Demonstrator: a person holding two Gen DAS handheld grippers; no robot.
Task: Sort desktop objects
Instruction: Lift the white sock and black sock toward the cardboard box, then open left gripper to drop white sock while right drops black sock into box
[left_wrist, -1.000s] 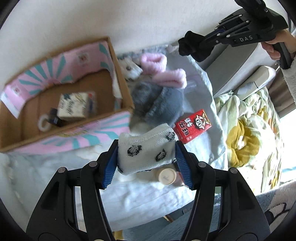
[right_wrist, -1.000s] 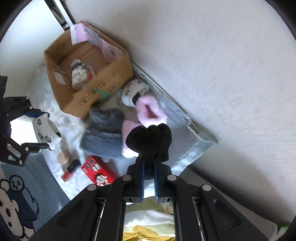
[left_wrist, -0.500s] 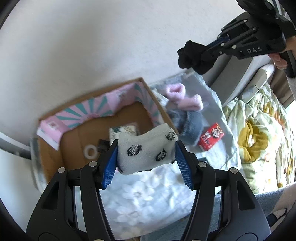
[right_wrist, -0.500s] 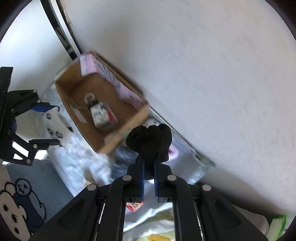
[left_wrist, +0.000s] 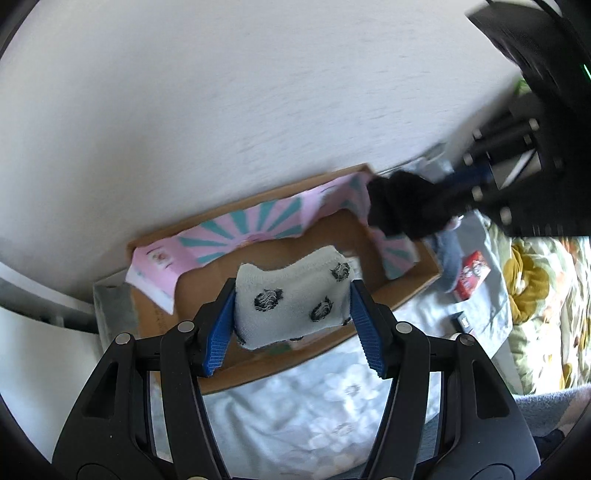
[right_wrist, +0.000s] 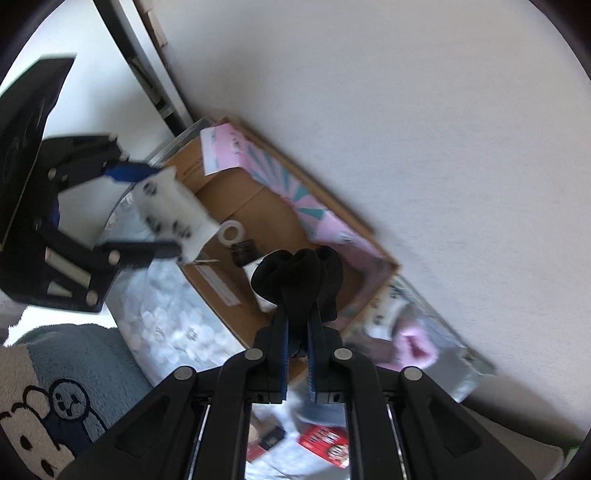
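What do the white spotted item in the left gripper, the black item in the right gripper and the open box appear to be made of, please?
White spotted sock: soft knit fabric, ribbed weave visible, bulging between the left gripper pads.
Black bundle: matte cloth, likely a sock; folds crumple in the right gripper.
Box: brown corrugated cardboard, pink-and-teal printed flaps.

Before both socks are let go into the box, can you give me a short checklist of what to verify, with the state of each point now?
1. Left tongs shut on the white sock: ok.
2. Right tongs shut on the black sock: ok.
3. White sock over the box opening: ok in the left view; in the right view it hangs near the box's edge.
4. Black sock over the box: ok, above its inside.
5. Free floor for both socks: cannot tell; a tape roll and other small things lie inside.
6. Tongs apart from each other: ok.
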